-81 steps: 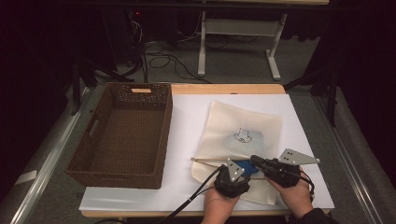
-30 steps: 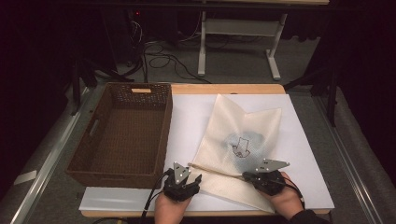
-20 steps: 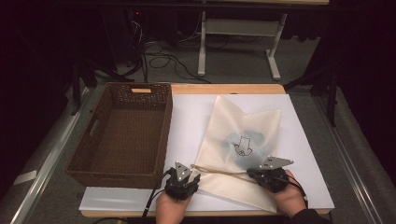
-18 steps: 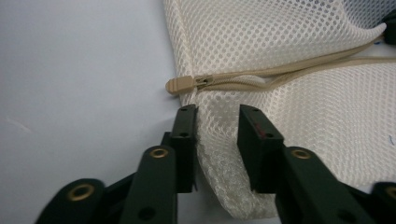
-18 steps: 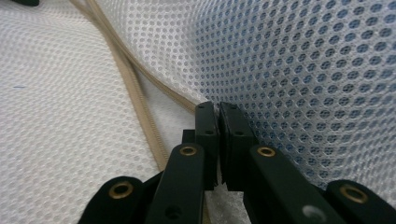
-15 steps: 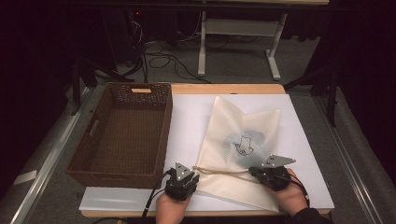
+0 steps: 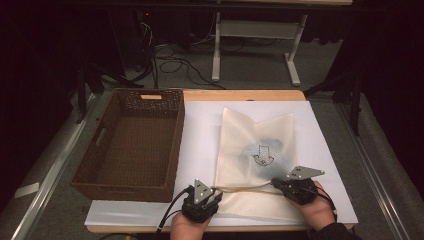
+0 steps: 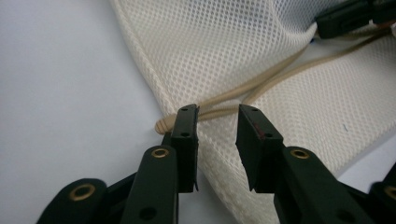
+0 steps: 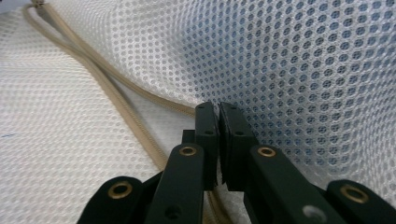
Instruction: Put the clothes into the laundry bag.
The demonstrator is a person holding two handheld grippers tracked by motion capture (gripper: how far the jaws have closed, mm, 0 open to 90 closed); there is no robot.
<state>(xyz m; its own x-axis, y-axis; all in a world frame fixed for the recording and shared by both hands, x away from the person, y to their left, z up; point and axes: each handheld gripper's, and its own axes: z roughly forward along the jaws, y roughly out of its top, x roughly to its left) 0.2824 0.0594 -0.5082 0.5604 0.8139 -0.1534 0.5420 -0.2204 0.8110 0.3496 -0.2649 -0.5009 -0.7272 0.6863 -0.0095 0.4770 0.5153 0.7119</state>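
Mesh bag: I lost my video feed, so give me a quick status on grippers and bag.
Left gripper open at the drawstring. Right gripper shut on mesh bag. Bag flat on the table beside wicker basket. Nothing in the way.

Between and beyond the matt black plastic jaws lies a cream mesh bag (image 8: 261, 56) of soft, open-weave cloth, dotted with fine holes. A smooth tan cord (image 8: 243, 91) runs off the jaw tips. Left of them, the white sheet (image 8: 60, 93) looks matt and smooth. The basket (image 7: 131, 142) is rough brown wicker.
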